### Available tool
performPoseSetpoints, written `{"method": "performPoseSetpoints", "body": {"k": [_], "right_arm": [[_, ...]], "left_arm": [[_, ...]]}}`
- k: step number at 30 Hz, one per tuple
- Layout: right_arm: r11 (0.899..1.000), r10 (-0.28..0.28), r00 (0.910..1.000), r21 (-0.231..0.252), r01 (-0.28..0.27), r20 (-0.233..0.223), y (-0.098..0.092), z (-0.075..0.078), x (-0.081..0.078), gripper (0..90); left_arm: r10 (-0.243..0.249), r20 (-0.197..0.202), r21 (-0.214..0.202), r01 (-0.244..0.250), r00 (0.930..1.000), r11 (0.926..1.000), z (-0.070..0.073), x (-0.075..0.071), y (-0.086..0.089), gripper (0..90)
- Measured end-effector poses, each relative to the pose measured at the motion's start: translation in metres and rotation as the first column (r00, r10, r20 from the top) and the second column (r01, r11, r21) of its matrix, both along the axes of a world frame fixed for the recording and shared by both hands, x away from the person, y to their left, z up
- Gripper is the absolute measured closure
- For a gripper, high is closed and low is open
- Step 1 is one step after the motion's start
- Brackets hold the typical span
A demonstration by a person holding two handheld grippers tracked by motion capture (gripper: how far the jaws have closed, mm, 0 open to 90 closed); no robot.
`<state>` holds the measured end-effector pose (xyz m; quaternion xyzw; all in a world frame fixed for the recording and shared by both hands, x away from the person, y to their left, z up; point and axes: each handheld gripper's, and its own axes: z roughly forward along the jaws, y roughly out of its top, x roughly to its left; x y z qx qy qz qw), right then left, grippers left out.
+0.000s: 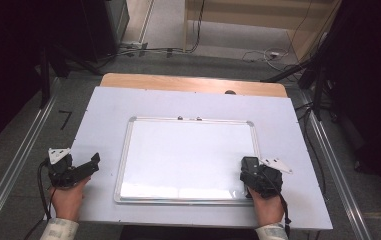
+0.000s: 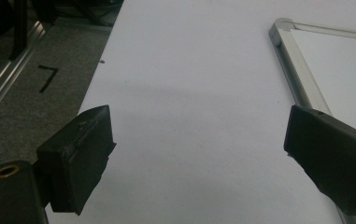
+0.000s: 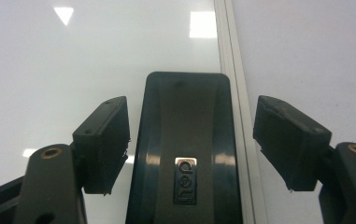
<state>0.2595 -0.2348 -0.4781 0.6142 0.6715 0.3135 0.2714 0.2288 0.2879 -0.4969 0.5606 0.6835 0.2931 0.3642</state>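
The right hand-held gripper (image 3: 192, 140) stood released around the light, stiff, slippery whiteboard eraser (image 3: 185, 149); its long sides looked best to grasp.

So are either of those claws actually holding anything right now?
No. The right gripper straddles the black eraser, its fingers apart from its sides. The left gripper is open over the table.

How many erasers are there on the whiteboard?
1. The black eraser lies at the whiteboard's right edge, near its bottom right corner, between the open jaws of the right gripper.
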Motion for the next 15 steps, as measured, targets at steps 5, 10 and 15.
{"method": "performPoseSetpoints", "body": {"k": [5, 10, 15], "right_arm": [[0.999, 0.03, 0.9993, 0.031, -0.031, 0.024, -0.005, 0.011, -0.002, 24.2], [0.998, 0.056, 0.9978, 0.009, -0.057, 0.035, -0.008, 0.02, -0.003, 23.1], [0.998, 0.061, 0.9975, -0.013, -0.06, 0.035, -0.015, 0.024, -0.001, 22.1]], "left_arm": [[0.0, 0.0, 0.002, 0.0, 1.0, 1.0, 0.0, 0.0, 0.0, 8.8], [0.0, 0.003, 0.001, 0.0, 1.0, 1.0, 0.0, 0.0, 0.0, 8.8], [0.001, 0.004, 0.001, -0.001, 1.0, 1.0, 0.0, 0.0, 0.0, 8.8]]}}
